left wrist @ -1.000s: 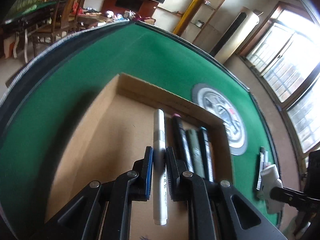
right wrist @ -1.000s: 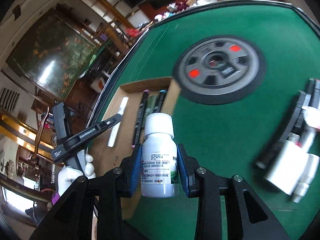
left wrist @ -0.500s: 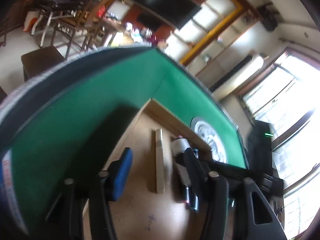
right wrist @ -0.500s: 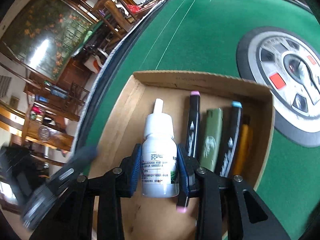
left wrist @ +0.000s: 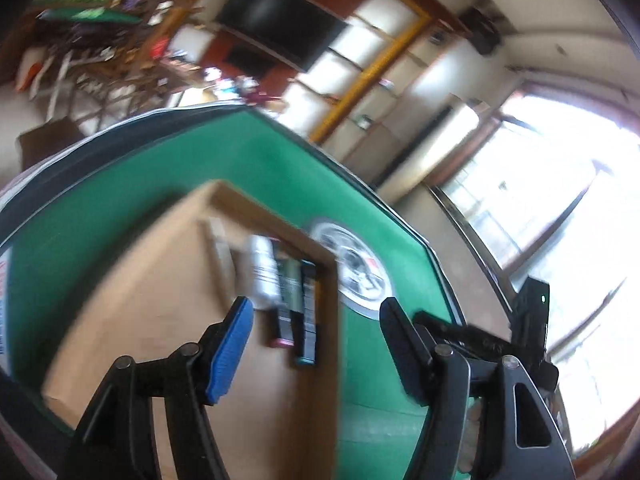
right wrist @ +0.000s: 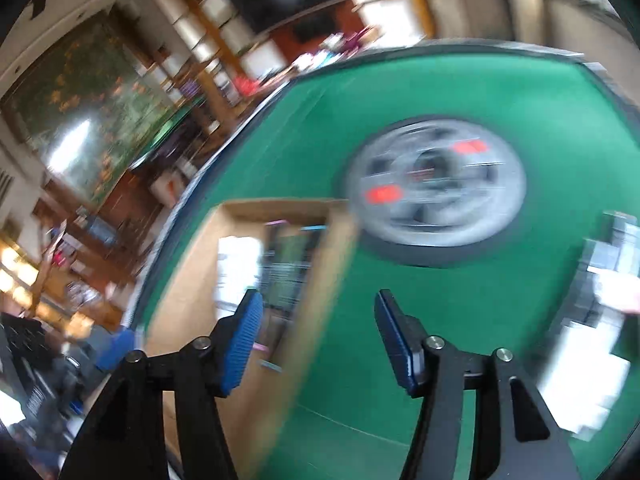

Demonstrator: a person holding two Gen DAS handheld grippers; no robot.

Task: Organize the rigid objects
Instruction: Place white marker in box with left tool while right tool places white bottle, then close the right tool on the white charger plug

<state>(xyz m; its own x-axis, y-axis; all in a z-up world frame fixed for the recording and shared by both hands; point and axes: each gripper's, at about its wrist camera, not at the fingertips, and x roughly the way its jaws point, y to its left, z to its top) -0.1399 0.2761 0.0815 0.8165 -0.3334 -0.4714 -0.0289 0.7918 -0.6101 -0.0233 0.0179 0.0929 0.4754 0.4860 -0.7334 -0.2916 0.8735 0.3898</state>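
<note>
A shallow cardboard box [left wrist: 132, 320] lies on the green table [left wrist: 256, 168]. In it lie a white marker [left wrist: 218, 252], a white bottle [left wrist: 262, 272] on its side and several dark markers [left wrist: 296, 300] in a row. My left gripper [left wrist: 316, 344] is open and empty above the box's right side. My right gripper [right wrist: 318, 336] is open and empty above the box's right wall [right wrist: 316, 292]. The right wrist view is blurred; the white bottle [right wrist: 236, 268] and dark markers [right wrist: 288, 268] show in the box.
A round grey dial [right wrist: 436, 192] sits in the table's middle, also in the left wrist view [left wrist: 356, 268]. Blurred white and dark objects [right wrist: 592, 320] lie on the felt at the right. Chairs and furniture stand beyond the table's far edge.
My left gripper let go of the white marker in the box and lifted away. My right gripper laid the white bottle beside the markers, opened, and swings right.
</note>
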